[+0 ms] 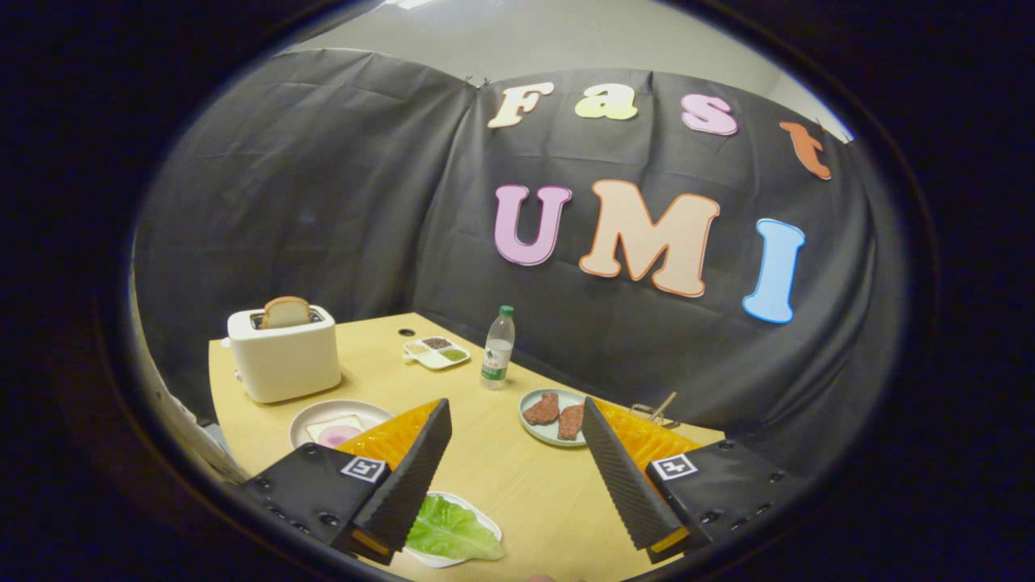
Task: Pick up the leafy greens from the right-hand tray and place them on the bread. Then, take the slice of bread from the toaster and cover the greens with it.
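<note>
The claw (517,477) is being held wide apart above the pale wooden table (517,485), with nothing caught between its fingers. The ruffled green lettuce leaf (449,529) is lying untouched on its small white tray (485,527), close under the left finger at about seven o'clock from the gap between the fingers. The round white plate (311,420) carrying the pale bread slice with a pink round of ham (338,432) is seen beyond the left finger at about ten o'clock, partly hidden by it. Further off in the same direction, the cream boxy toaster (283,356) is standing with a browned bread slice (285,311) still sticking up from its slot. By these signs the task is judged as barely begun: the greens are yet to be gripped and laid on the plated bread, and the toaster slice is yet to be lifted out and set on top.
</note>
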Available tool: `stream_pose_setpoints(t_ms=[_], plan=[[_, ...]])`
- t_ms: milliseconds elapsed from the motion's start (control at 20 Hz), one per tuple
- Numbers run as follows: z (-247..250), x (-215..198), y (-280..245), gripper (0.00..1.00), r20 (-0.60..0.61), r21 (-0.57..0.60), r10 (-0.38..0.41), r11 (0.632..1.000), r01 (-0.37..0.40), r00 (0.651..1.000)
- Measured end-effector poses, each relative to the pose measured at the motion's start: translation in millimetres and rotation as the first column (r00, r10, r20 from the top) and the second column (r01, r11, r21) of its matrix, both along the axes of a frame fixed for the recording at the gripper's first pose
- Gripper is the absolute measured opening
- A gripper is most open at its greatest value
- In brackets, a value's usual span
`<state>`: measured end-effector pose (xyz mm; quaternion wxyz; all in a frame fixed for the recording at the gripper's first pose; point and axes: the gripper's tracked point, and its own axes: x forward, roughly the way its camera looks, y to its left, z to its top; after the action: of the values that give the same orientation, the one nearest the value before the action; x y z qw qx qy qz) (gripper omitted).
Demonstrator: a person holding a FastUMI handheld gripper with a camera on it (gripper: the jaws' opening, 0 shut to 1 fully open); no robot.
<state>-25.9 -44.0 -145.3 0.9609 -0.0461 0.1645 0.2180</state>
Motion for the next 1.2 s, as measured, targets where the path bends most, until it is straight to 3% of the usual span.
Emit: stream_pose_setpoints(t_ms=[550,1200], plan=[[-76,-19,27,1.0,-0.156,-0.053,0.2,0.976,-0.211,0.967],[-176,-58,44,1.0,-0.382,-0.086,0.315,0.924,-0.373,0.869]])
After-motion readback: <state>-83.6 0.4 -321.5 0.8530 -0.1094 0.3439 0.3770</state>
